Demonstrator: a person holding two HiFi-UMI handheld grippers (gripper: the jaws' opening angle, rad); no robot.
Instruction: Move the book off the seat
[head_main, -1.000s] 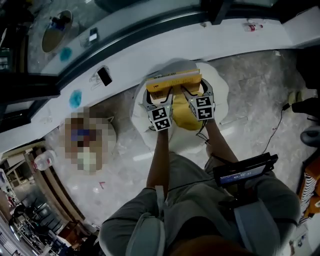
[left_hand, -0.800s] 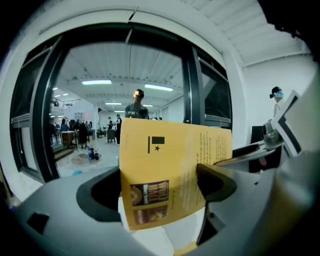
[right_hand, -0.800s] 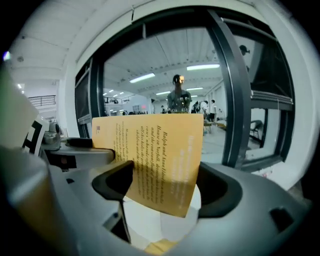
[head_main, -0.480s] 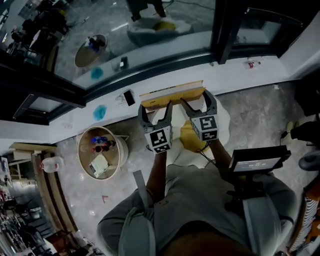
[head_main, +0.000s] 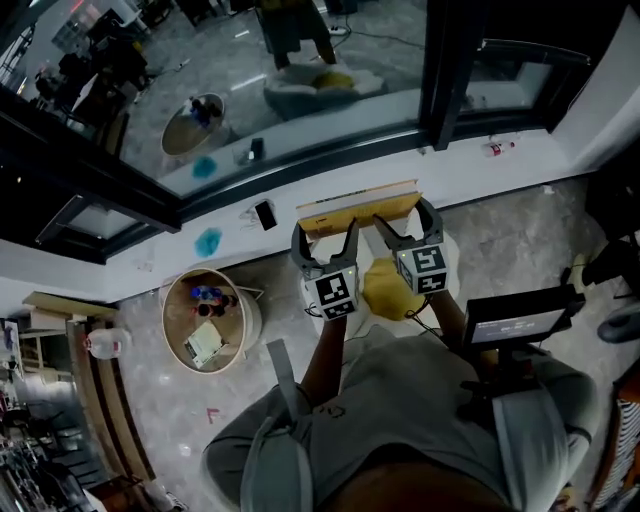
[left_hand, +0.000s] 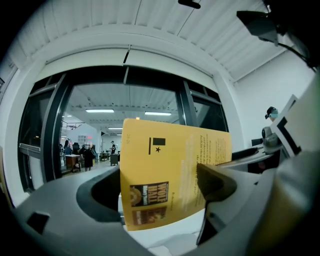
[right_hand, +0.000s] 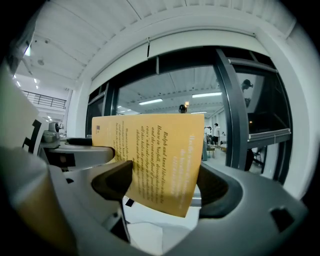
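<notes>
Book lifted higher off seat; left tongs and right tongs both clamp it; uneven pull may twist it loose.

The person wears a grey shirt; left gripper and right gripper bear black-and-white marker cubes
</notes>
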